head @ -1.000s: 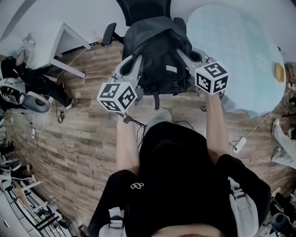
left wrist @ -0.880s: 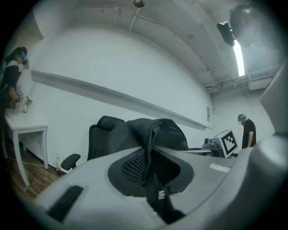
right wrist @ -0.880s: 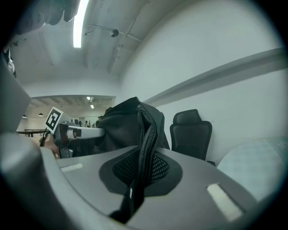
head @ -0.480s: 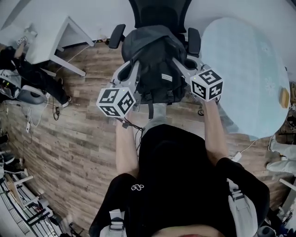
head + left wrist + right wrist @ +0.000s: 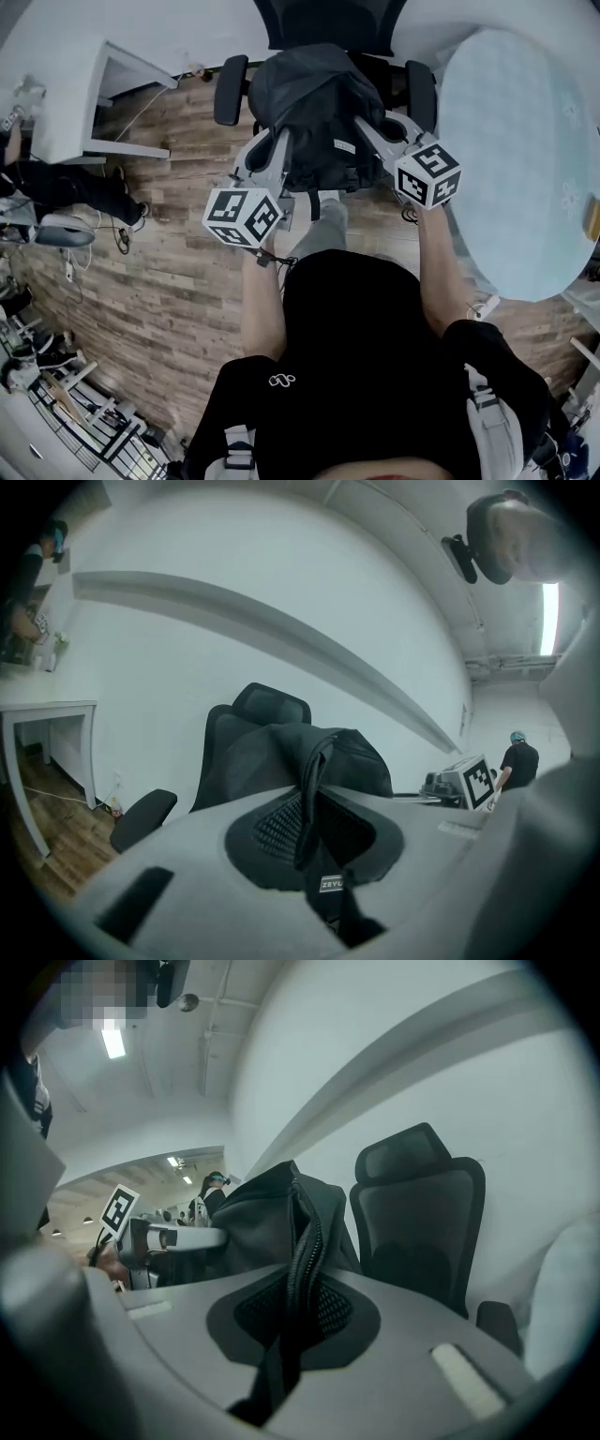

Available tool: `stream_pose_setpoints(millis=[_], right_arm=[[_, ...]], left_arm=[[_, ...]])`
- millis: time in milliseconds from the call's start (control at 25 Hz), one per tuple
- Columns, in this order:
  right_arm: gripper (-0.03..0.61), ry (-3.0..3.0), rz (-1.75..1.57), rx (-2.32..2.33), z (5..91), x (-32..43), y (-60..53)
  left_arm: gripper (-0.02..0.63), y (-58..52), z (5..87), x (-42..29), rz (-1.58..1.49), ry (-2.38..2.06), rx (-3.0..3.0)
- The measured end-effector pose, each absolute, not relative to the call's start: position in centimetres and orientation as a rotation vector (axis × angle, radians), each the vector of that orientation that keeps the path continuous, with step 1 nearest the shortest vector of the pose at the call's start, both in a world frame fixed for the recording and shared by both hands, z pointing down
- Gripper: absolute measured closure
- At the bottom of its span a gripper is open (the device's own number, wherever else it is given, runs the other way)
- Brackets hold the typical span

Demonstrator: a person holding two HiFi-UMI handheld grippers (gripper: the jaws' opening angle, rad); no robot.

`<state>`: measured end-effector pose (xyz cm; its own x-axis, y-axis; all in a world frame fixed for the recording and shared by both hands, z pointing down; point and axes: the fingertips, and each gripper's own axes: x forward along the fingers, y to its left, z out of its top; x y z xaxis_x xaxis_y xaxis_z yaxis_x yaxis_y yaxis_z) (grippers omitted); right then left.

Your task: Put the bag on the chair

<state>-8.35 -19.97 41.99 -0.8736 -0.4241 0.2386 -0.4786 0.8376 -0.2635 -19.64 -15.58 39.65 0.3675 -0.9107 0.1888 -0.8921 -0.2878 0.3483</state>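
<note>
— Fingers [image 5: 178,864] on the left gripper [image 5: 314,850]: what have they got?
— They are almost closed, pinching a black strap of the bag [image 5: 347,757]. The right gripper [image 5: 286,1330] is the same, clamped on a dark zipped fold of it.
— Where does the bag lie from the jaws?
— Straight ahead of both, hung between them with its long axis upright. In the head view it sits between the armrests of the chair [image 5: 232,89], over the seat, with the backrest just beyond. I can't tell whether its bottom touches the seat.
— Which hand is nearer?
— About even, one on each side of it.
— How does it look?
— It is a black backpack, soft and slumped, with mesh padding by the jaws and a small pale label on the front. My guess is that what's left is lowering it and letting go.
</note>
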Motion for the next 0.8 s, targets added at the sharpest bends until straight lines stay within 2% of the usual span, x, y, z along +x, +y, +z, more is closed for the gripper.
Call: stream_pose_setpoints(millis=[320, 800], right_arm=[[0.560, -2.799, 0.579, 0.821, 43.7, -10.3, -29.9], [0.560, -2.755, 0.617, 0.815, 46.6, -8.9, -39.3]], left_arm=[[0.584, -26.5, 41.2, -21.9, 0.001, -1.441, 2.266], [0.584, -35.5, 44.6, -20.5, 0.018, -1.441, 2.211]])
